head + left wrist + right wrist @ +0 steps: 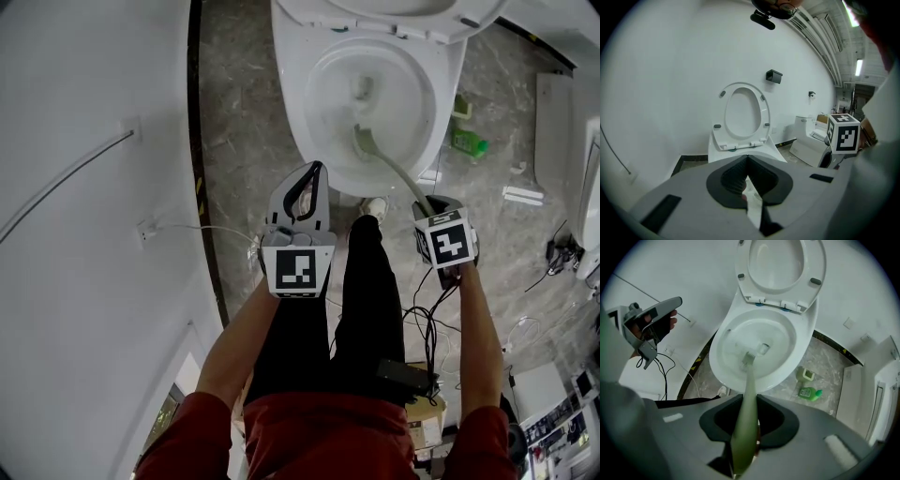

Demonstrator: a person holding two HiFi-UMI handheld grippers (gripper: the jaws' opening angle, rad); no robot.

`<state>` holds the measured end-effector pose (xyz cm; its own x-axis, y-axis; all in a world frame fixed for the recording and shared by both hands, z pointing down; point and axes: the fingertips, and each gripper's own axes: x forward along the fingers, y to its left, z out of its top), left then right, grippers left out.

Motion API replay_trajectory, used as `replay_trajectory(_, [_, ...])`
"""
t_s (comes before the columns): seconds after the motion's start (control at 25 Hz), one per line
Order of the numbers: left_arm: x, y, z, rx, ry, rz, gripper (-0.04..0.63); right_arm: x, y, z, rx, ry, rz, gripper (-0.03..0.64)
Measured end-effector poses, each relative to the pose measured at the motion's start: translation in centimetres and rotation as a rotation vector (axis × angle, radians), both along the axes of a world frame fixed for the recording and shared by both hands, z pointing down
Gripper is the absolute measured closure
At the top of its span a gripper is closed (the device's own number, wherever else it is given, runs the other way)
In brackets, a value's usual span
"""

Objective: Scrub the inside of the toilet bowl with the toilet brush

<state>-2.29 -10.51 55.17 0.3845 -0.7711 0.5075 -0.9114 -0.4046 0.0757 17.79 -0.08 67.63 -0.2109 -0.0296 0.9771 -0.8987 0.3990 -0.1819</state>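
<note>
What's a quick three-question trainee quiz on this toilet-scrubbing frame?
1. True or false: the left gripper has its fingers shut on nothing.
2. Which gripper holds the toilet brush?
3. The brush head is: A inside the toilet bowl, B on the floor, C on the seat.
Key: 1 true; 2 the right gripper; 3 A.

A mock bathroom in a workshop hall: a toilet on a marbled floor, a spare toilet far right, a strip light overhead, loose cables.
</note>
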Motion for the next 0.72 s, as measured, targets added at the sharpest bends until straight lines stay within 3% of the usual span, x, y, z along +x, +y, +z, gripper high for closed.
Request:
replay_trajectory(0.36, [0.4,0.0,-3.7,0.035,-0.002,-0.005,0.591,0.4,-0.1,-3.5,0.018,-0.082,0.215,0.512])
replay_trajectory(0.72, [0.8,-0.4,-10.7,0.076,0.018,-0.003,0.591,0.0,-4.3,-12.4,0.297,-0.022,0.246,0.514])
